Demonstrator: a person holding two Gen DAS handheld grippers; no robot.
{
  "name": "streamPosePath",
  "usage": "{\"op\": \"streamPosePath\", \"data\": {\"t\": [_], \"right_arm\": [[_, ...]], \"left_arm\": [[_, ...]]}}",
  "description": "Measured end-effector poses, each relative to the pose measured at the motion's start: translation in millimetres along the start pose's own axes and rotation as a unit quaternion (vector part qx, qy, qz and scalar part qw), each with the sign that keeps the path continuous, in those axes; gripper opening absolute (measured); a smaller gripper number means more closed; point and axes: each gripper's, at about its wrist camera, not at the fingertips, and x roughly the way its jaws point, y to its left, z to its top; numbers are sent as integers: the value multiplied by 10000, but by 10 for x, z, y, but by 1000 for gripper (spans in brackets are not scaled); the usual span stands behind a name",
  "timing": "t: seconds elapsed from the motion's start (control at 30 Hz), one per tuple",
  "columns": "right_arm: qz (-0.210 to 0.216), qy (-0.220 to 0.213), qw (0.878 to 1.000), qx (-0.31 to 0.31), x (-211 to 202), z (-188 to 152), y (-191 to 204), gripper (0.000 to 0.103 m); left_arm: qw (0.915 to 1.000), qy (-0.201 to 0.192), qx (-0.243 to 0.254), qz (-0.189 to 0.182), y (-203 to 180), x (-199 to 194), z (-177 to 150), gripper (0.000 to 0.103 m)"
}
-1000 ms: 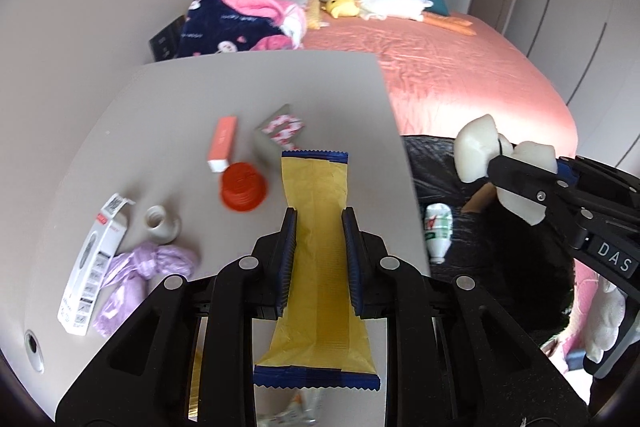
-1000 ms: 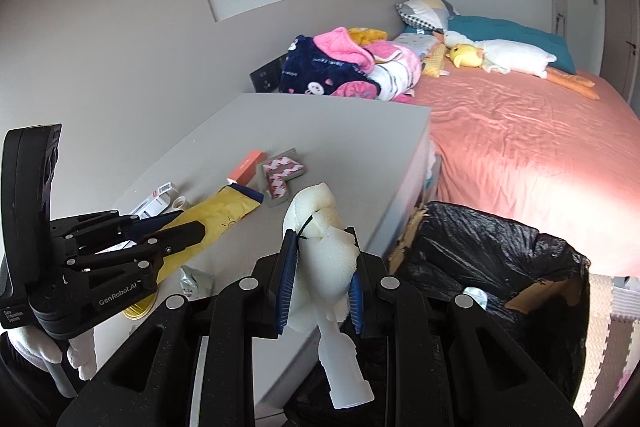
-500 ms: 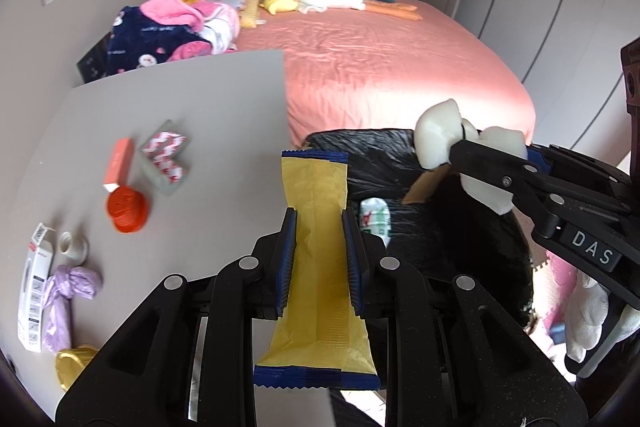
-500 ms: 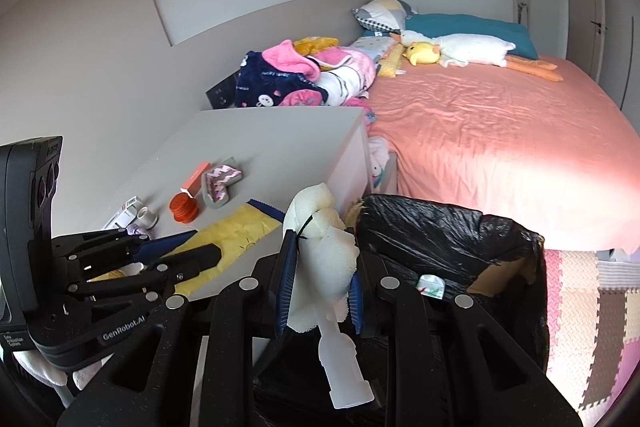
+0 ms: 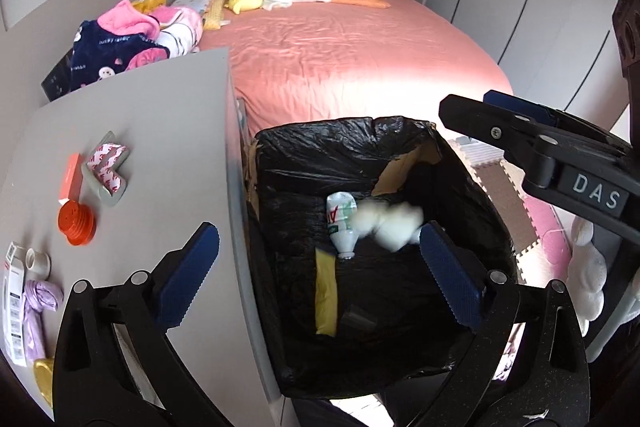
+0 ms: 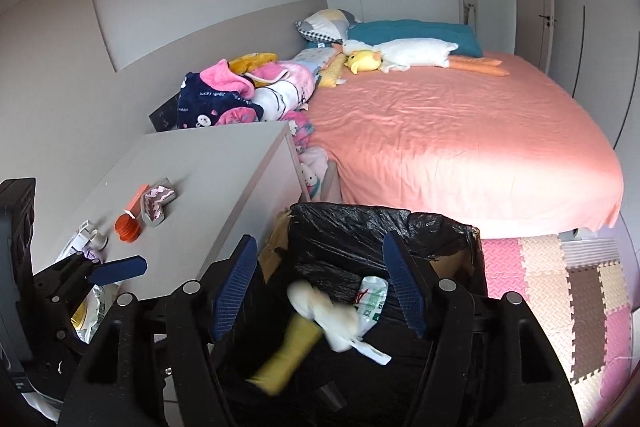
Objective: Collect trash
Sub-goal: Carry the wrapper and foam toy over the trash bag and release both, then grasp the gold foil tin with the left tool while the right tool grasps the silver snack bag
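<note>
My left gripper (image 5: 316,279) is open and empty above the black-lined trash bin (image 5: 320,143). My right gripper (image 6: 320,287) is open and empty above the same bin (image 6: 440,231). Inside the bin lie a yellow wrapper (image 5: 325,295), a blurred white foam piece (image 5: 390,221) and a crushed plastic bottle (image 5: 340,223). In the right wrist view the wrapper (image 6: 286,355), the foam (image 6: 328,315) and the bottle (image 6: 374,303) show between my fingers. On the grey table (image 5: 160,131) lie an orange cap (image 5: 77,225), an orange box (image 5: 70,179) and a purple wad (image 5: 38,311).
A grey corner guard with pink pattern (image 5: 106,179), a small white cup (image 5: 38,261) and a white labelled box (image 5: 12,307) lie on the table. A pink bed (image 5: 352,59) with clothes and plush toys stands behind. Foam floor mats (image 6: 560,287) lie right of the bin.
Both grippers have opened over the bin. The yellow wrapper has dropped from the left one and the white foam from the right one into the bin.
</note>
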Motion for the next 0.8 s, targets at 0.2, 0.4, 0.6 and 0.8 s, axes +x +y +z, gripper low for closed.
{"op": "streamPosePath", "data": {"t": [0.2,0.4,0.6,0.8], "right_arm": [[92,70,9999,68,37,7,-11,66],[161,135,9998,-8,70,-8,102,67],[306,204,9992,-169,118,-31,328,67],[515,293,9975,-376,155,-85,605,67]], "left_arm": [[10000,-57,-42,20,54,-47,-34,97],[9997,-132,-173,98,170,-117,-110,97],[9988,-198,-333,303,339,-232,-240,97],[9970,-291,-504,512,552,-414,-385,97]]}}
